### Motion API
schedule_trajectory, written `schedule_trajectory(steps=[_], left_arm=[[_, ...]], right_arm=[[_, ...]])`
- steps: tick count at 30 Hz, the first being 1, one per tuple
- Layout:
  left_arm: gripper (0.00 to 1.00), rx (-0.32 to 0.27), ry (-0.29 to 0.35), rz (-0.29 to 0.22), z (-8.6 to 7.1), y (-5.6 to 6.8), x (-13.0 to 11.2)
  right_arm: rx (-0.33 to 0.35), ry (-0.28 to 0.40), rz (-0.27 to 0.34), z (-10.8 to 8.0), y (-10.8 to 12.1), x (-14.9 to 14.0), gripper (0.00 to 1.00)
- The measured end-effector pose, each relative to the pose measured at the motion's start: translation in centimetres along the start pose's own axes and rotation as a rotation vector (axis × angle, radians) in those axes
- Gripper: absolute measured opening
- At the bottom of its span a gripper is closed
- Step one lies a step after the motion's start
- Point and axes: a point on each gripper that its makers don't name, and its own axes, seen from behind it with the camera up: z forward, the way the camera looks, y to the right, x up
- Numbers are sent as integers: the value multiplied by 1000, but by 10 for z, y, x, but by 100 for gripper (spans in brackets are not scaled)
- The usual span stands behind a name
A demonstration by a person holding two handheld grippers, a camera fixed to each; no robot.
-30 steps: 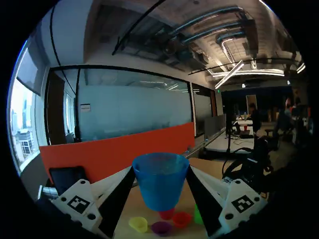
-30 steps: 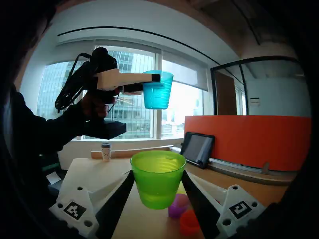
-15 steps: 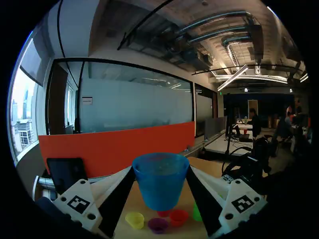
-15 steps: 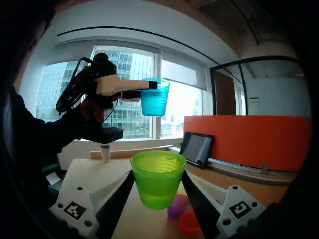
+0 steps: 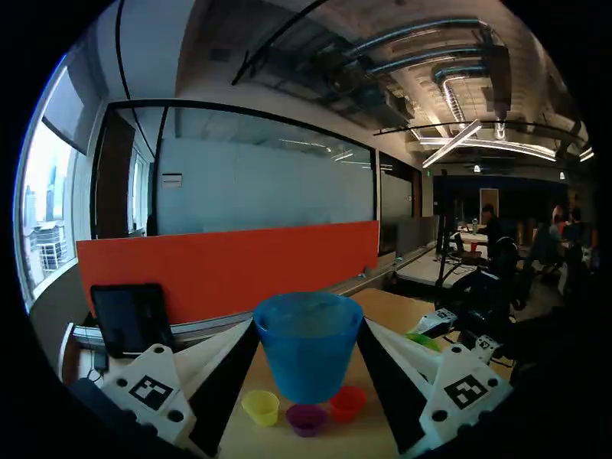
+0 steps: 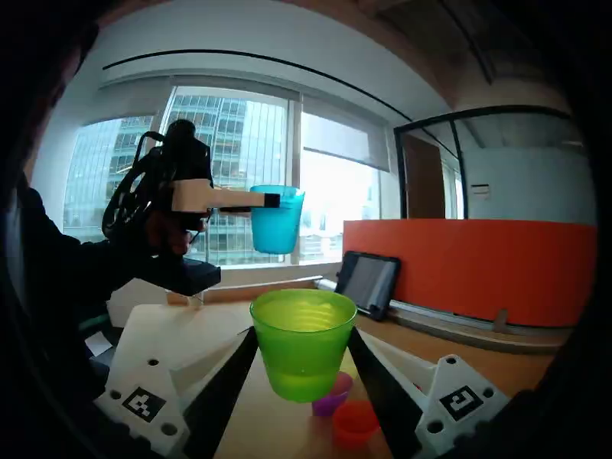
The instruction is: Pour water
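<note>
The left gripper (image 5: 308, 330) has its jaws clenched on an upright blue cup (image 5: 308, 353), raised in the air. The right gripper (image 6: 304, 336) has its jaws grasping a green cup (image 6: 304, 358) lower down, above the surface (image 6: 271, 430), with the two cups apart. This looks like the approach before pouring: next, the blue cup's rim must come over the green cup's mouth and tip slowly, though I cannot tell which cup holds water.

Upright blue cup (image 5: 307, 344); upright green cup (image 6: 304, 342)
</note>
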Motion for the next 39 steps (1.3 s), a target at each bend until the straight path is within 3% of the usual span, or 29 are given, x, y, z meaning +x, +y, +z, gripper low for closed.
schedule_trajectory(steps=[12,26,39], left_arm=[[87,3,-25,-3,-3,-3,-27],[87,7,-111,26,-3,-4,-82],[87,9,-198,15,-2,-9,-129]], right_arm=[[-27,-16,0,-8,9,2,88],[-92,-89,-2,-27,36,-16,88],[-150,-139,8,-47,62,-27,88]])
